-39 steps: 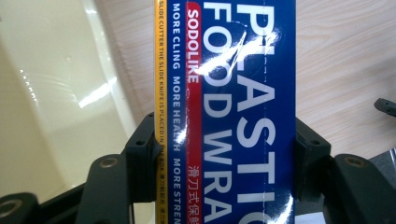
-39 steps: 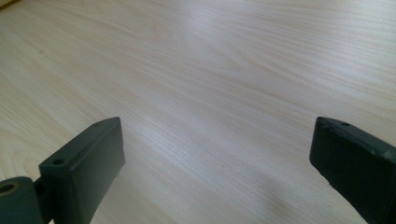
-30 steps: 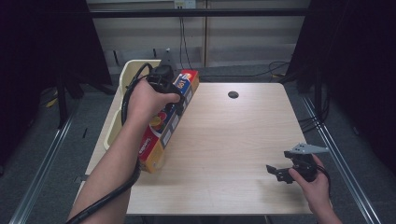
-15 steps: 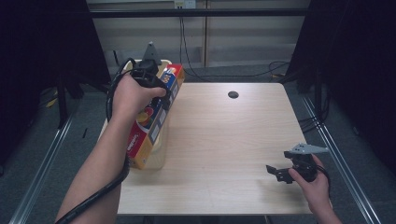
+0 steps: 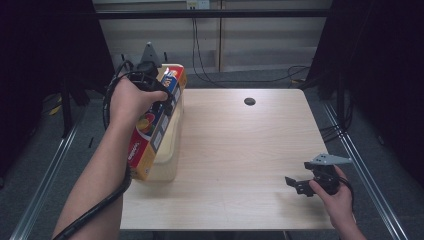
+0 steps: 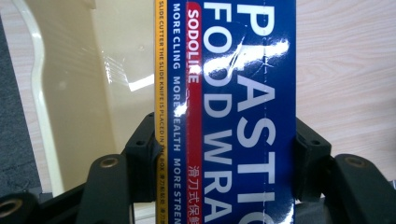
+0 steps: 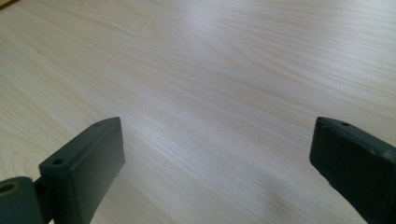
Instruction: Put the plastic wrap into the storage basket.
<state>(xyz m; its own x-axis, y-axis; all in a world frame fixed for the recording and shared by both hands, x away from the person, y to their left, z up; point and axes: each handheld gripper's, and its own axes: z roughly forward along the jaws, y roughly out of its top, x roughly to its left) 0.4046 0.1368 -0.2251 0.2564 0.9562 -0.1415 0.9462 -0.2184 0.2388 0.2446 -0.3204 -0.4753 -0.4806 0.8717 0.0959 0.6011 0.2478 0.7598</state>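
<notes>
A pale wooden table [image 5: 240, 150] (one dark hole [image 5: 249, 101] near its far edge) stands on grey floor [image 5: 45, 150].

Left gripper [image 5: 167, 102] clamped, arm extended; right gripper [image 5: 295, 184] jaws apart.

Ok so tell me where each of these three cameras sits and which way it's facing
High view: above the person's side, looking forward and down on the table; both forearms, left gripper, right gripper.
Left gripper view: rides the left gripper, along jaws clamping the plastic wrap box, over the cream tray.
Right gripper view: along open jaws at bare tabletop.
Shared: box and tray in high and left gripper views.
</notes>
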